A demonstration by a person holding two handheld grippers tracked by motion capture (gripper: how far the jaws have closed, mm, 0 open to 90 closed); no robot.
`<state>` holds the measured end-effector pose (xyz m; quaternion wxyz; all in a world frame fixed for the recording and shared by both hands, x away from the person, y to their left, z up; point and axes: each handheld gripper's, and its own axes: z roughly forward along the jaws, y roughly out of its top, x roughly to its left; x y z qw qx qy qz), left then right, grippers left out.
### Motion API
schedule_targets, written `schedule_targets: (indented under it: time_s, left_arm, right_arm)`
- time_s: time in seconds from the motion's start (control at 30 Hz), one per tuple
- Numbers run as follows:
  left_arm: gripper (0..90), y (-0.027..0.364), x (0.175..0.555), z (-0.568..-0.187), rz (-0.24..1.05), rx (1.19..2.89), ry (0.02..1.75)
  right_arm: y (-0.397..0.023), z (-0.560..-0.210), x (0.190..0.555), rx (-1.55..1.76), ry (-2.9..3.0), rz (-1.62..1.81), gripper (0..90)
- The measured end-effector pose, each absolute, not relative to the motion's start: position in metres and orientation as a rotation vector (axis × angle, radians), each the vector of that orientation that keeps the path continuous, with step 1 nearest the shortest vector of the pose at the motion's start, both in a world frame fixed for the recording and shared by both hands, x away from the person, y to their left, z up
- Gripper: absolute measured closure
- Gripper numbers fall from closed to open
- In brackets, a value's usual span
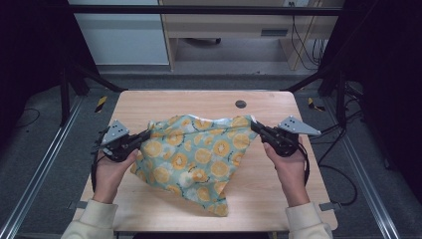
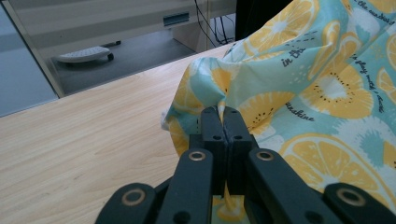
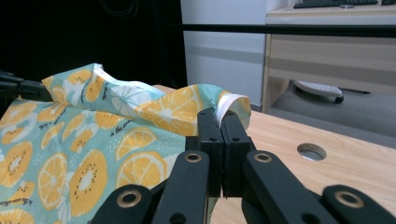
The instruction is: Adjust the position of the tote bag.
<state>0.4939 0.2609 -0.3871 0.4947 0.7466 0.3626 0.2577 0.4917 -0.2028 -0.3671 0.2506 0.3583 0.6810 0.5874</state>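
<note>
A teal cloth point(image 1: 196, 157) printed with yellow lemon slices hangs stretched between both grippers over the wooden table point(image 1: 268, 196), its lower corner trailing toward the front edge. My left gripper point(image 1: 148, 133) is shut on the cloth's left corner. In the left gripper view the black jaws press together on a bunched fold of the cloth point(image 2: 299, 79), with the left gripper point(image 2: 223, 112) at mid-frame. My right gripper point(image 1: 254, 125) is shut on the right corner. In the right gripper view the right gripper point(image 3: 220, 114) pinches the white-backed edge of the cloth point(image 3: 116, 130).
A round cable hole point(image 1: 241, 104) sits in the table near its far edge. Black frame posts point(image 1: 64, 94) stand at both sides, and cables point(image 1: 343, 174) lie on the floor at the right. A pale cabinet point(image 1: 229, 25) stands beyond the table.
</note>
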Motion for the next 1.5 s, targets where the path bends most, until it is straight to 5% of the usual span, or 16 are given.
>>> schedule_targets:
  time_s: [1.5]
  left_arm:
    - [89.8,0.281,0.454,-0.39,0.706,1.747,0.858]
  right_arm:
    - [-0.193,-0.377,0.452,0.858,1.918,1.623,89.6]
